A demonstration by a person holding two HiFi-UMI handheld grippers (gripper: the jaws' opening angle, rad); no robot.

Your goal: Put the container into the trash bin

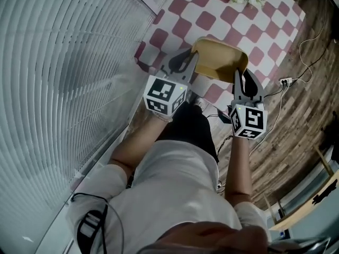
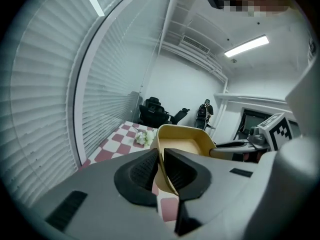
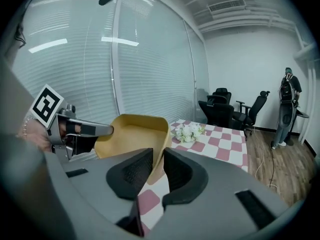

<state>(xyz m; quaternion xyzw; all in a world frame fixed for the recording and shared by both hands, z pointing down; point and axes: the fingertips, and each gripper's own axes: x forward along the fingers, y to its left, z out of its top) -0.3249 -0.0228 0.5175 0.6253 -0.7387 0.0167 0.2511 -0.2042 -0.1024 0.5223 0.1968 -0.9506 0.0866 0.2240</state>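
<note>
The left gripper (image 1: 185, 63) and the right gripper (image 1: 242, 81) each pinch one side wall of the tan container (image 1: 220, 57). That holds it level above the checkered counter (image 1: 212, 15). No trash bin shows.

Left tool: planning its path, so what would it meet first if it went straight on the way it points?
The yellow container that the left tool grips; beyond it, probably the checkered table near the flowers, though depth is unclear.

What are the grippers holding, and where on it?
Both hold the container: the left gripper is shut on its left wall, the right gripper on its right wall.
</note>
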